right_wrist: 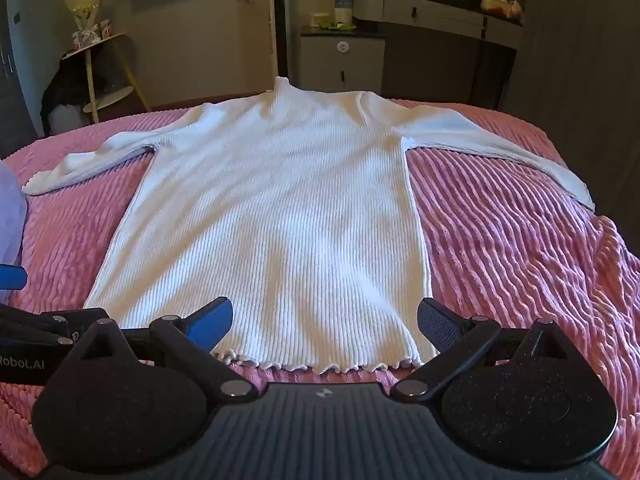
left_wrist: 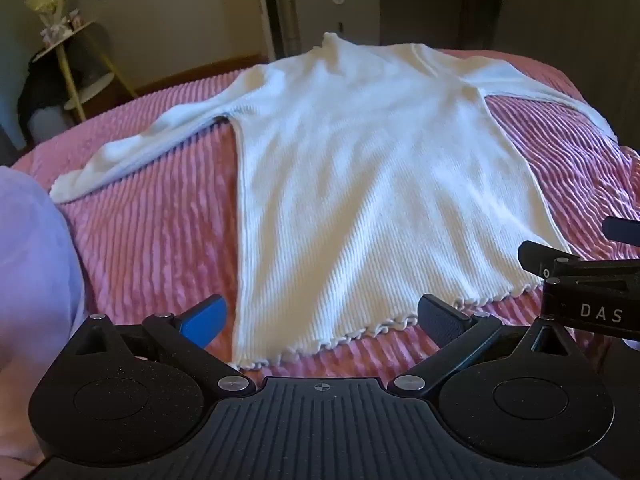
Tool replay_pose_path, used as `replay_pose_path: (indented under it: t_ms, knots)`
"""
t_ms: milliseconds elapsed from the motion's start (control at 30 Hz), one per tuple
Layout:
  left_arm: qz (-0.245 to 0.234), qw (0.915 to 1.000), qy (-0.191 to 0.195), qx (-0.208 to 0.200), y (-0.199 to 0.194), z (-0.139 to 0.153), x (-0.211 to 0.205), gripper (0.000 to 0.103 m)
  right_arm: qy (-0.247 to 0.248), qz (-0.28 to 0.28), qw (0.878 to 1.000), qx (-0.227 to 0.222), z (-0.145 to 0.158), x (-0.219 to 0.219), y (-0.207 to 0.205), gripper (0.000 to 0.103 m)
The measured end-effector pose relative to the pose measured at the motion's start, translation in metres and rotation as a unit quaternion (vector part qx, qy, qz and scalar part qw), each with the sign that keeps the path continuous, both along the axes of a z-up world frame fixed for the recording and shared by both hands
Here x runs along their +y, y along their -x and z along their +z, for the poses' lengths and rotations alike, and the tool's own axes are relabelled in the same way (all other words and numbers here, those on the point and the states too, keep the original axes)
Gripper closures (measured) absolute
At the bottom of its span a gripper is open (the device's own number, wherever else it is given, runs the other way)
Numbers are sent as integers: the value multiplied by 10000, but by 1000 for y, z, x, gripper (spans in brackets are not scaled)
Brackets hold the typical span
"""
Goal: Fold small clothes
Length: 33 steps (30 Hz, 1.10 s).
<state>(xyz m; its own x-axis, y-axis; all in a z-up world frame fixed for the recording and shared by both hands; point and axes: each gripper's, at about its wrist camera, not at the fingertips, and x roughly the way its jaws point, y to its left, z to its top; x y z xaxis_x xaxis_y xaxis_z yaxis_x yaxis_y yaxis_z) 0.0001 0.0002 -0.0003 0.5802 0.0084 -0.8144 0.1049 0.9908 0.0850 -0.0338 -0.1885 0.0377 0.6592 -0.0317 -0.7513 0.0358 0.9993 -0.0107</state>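
A white ribbed long-sleeved top (left_wrist: 352, 184) lies flat on the pink ribbed bedspread (left_wrist: 152, 240), collar far, frilled hem near, both sleeves spread out. It also shows in the right wrist view (right_wrist: 280, 216). My left gripper (left_wrist: 320, 316) is open and empty, just above the hem's left part. My right gripper (right_wrist: 324, 320) is open and empty over the hem's middle. The right gripper's body shows at the right edge of the left wrist view (left_wrist: 580, 280); the left one shows at the left edge of the right wrist view (right_wrist: 36, 332).
A purple cloth (left_wrist: 28, 264) lies at the bed's left side. Beyond the bed stand a small round side table (right_wrist: 100, 76) with a bouquet, a grey cabinet (right_wrist: 342, 60) and a dresser (right_wrist: 440, 12) with a mirror.
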Motion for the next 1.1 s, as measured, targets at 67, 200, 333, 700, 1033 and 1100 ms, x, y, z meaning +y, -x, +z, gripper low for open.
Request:
replay_pose_path:
  t_ms: [67,200,333,700,1033,1100]
  knots:
    - [35,10000,52,34,-1,0,1,0,-17,0,10000,22,0,0,0,4]
    - [46,10000,1,38,-2,0,-2,0,22,37,10000,10,-1,1,-1,4]
    - [18,10000,0,85,-5,-3,-6,0,0,46,10000,-2,-1,1,-2,4]
    - [8,9999,75,96,-3,-5,1,0,-3,-14,10000,-18,0,-1,-2,4]
    - [34,9998,108,158,-5,-7,2,0,-1,-24,10000,-31,-1,-1,-2,4]
    - [38,9998,116,166,-5,-8,2,0,7,-27,10000,-28,-1,-1,-2,4]
